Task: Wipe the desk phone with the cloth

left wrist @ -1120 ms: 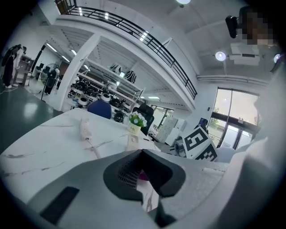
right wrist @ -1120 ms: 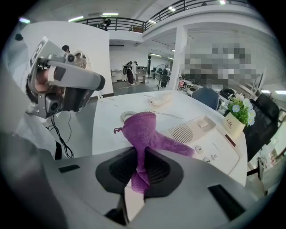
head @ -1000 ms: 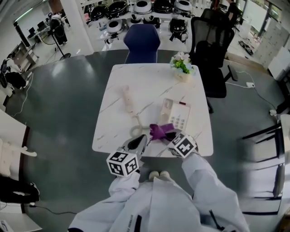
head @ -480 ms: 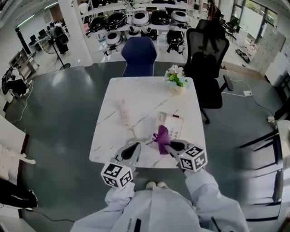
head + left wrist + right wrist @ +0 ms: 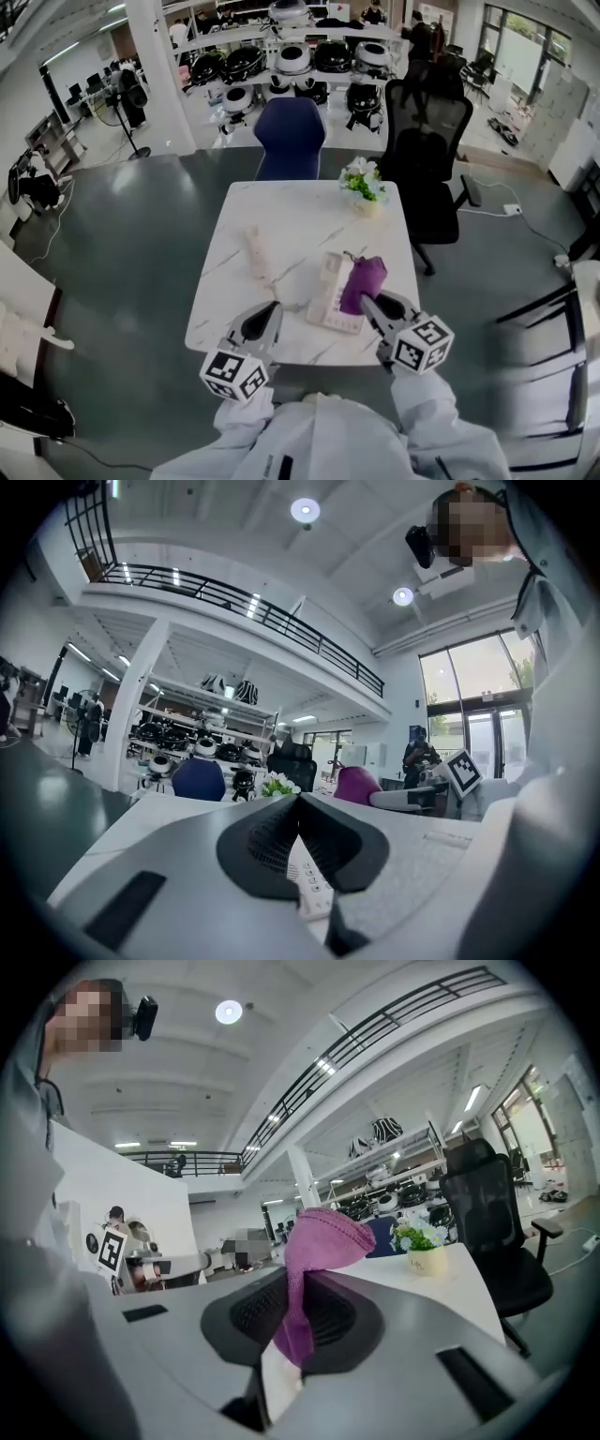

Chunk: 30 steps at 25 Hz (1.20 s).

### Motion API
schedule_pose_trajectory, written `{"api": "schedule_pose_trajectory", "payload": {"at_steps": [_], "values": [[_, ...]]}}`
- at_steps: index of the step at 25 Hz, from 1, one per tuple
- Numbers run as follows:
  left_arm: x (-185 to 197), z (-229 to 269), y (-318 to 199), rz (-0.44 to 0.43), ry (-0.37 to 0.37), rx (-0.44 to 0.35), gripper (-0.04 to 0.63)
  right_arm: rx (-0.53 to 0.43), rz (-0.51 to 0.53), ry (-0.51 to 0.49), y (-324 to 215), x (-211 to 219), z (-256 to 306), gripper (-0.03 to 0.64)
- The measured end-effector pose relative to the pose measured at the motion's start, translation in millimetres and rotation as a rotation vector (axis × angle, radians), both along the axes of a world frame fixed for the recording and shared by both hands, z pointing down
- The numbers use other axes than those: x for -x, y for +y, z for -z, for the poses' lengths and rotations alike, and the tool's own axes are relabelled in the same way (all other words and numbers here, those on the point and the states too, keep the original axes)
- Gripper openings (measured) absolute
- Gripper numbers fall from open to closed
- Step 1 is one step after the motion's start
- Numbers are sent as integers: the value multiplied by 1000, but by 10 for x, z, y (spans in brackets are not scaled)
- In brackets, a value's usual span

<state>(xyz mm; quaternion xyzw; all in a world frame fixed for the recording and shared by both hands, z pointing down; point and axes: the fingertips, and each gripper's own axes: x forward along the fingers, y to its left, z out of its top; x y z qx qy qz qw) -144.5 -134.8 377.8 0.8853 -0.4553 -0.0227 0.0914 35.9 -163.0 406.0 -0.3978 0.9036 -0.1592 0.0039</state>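
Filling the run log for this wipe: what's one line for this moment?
right gripper: shut on cloth | cloth: over desk phone, contact unclear | left gripper: shut, empty

Bright room, curved pictures.
Ceiling lamps [image 5: 305, 509] shine at 12 o'clock; corners go dark and edges bend.

Head view overhead, others low — (sharing table [image 5: 291, 220])

One desk phone [image 5: 328, 300], one cloth [image 5: 364, 279] — two grippers [image 5: 267, 314] [image 5: 370, 305].
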Motion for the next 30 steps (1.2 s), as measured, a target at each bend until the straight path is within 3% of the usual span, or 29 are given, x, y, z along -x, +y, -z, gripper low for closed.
{"api": "schedule_pose_trajectory", "payload": {"at_steps": [10, 30], "values": [[180, 239, -1, 49, 1, -65, -2, -120, -55, -48, -25, -145, 409, 32], [363, 388, -55, 145, -18, -87, -2, -178, -114, -41, -45, -410, 601, 31]]}}
